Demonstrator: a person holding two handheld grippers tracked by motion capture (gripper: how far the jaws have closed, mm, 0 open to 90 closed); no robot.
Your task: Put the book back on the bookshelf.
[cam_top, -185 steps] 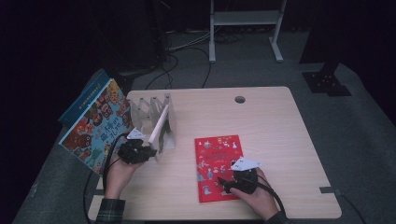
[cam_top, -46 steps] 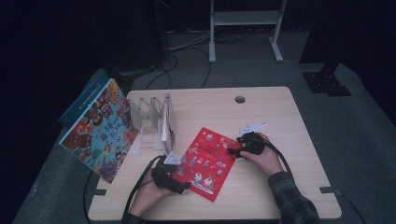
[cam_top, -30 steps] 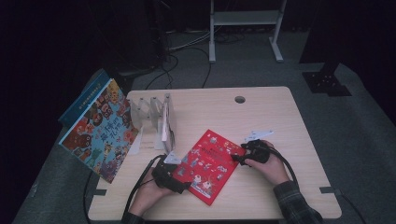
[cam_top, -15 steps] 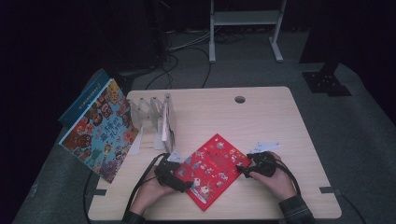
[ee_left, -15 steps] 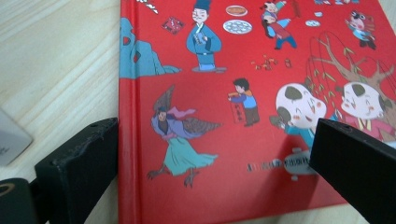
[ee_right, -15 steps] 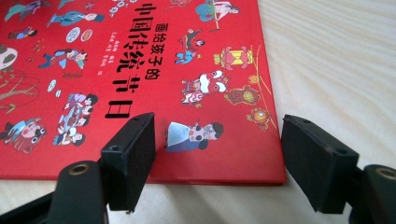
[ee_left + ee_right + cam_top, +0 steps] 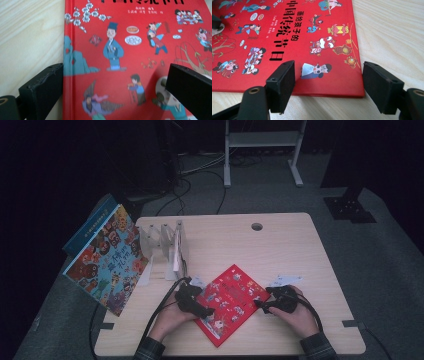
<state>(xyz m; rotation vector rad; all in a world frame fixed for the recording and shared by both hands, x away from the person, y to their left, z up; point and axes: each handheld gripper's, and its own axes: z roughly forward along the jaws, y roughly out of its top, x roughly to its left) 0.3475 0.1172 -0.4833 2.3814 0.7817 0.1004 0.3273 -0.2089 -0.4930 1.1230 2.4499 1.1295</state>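
The red book (image 7: 230, 302) lies between left hand-held gripper (image 7: 209, 311) and right hand-held gripper (image 7: 260, 305).

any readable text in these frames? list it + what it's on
"画给孩子的中国传统节日": title on the red book, right gripper view.
Small black credit lines beside that title: too small to read.
White credit line near the red book's top edge, left gripper view: blurred, unreadable.
Large yellow characters on the blue picture book leaning at the table's left edge: too blurred to read.
No other text.
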